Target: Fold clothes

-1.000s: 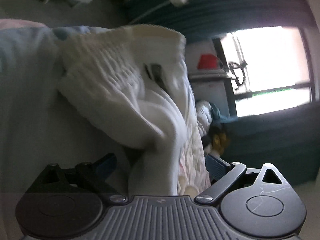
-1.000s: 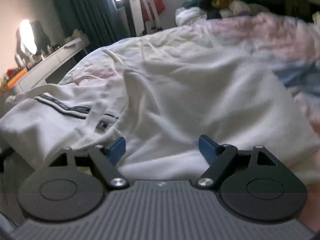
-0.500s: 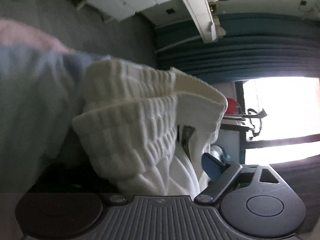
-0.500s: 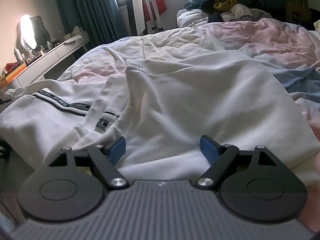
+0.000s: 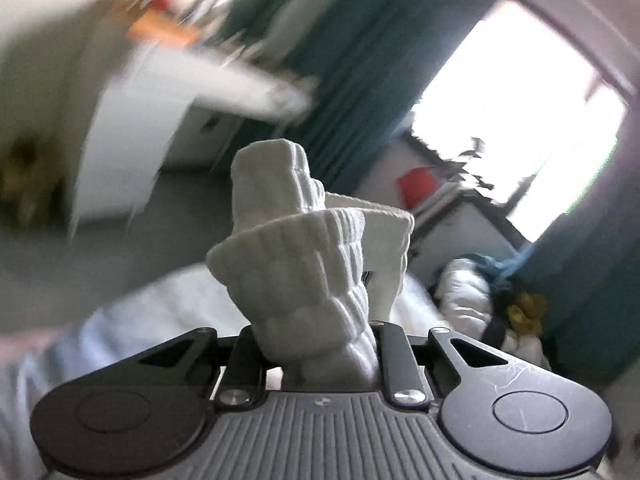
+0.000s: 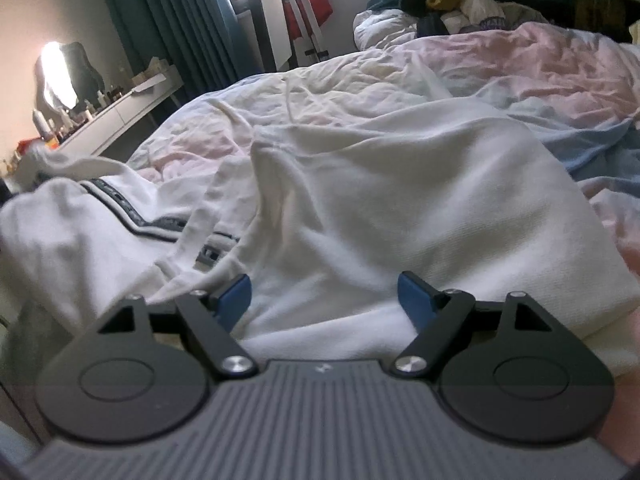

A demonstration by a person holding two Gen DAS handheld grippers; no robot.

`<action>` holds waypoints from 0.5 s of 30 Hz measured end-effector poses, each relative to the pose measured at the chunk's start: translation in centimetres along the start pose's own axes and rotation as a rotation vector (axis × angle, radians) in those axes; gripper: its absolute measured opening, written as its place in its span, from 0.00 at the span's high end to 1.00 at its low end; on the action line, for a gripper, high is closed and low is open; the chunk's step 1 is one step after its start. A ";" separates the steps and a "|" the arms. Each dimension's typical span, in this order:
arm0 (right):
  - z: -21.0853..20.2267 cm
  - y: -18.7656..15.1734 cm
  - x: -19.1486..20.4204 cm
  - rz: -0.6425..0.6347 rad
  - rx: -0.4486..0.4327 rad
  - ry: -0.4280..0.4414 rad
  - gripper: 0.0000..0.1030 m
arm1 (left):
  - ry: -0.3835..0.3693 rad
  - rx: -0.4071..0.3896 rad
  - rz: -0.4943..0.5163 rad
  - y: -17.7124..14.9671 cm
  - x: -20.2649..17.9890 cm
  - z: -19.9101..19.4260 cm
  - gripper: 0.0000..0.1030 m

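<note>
The left gripper [image 5: 320, 344] is closing on a bunched, ribbed white hem [image 5: 304, 264], the fabric standing up in thick folds between its jaws and already being pinched there; the blurred room behind it suggests the tool is travelling fast. The right gripper [image 6: 324, 300] is hovering with its jaws spread wide, its blue pads [image 6: 236, 294] lying just above the white garment [image 6: 400, 208] and pressing on nothing. Taking the garment as landmark: it is lying rumpled across the bed [image 6: 520, 64], the pastel duvet [image 6: 560, 56] spreading beyond its far edge, a dark-striped band [image 6: 120, 204] of the same or a second white piece lying at its left side, and a white dresser [image 6: 120, 116] standing well beyond that side near the teal curtains [image 6: 180, 12]. The step in hand appears to be carrying the gripped hem over the body of the garment to make a fold. Several risks are arising from this arrangement. Because the hem is gathered in a lump rather than held flat, the fold may be landing crooked or with trapped creases. Because several layers seem to be caught together, the lift may be dragging the whole garment off its place rather than turning one layer. Because the right gripper is pinning nothing, the lying cloth is free to slide toward the pull, and a fast swing could be tugging the ribbed edge out of the jaws.
</note>
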State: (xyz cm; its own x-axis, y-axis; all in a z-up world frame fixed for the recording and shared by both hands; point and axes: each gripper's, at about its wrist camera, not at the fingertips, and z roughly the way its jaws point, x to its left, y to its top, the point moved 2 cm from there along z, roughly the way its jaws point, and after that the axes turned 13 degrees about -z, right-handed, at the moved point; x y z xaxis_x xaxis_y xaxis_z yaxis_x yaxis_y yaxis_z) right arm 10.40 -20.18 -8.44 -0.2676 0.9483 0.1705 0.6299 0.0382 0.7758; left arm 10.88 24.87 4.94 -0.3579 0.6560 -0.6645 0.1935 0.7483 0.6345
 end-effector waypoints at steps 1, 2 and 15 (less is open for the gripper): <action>-0.6 0.4 -0.5 0.027 -0.014 0.007 0.20 | -0.024 -0.019 0.073 -0.6 -2.6 -0.9 0.81; -1.2 0.7 -1.1 0.056 -0.036 0.012 0.20 | -0.048 -0.038 0.144 -1.3 -5.2 -1.9 0.81; -8.4 2.6 -13.9 0.347 -0.239 -0.107 0.20 | -0.307 -0.055 0.619 -25.8 -31.4 -1.2 0.81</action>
State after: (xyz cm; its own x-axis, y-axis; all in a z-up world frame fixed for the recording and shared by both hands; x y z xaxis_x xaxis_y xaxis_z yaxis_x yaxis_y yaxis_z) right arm 9.66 -35.92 -3.68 0.0149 0.9200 0.3916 0.4794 -0.3503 0.8047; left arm 16.06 -15.13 9.95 0.0795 0.9649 -0.2503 0.2291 0.2267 0.9466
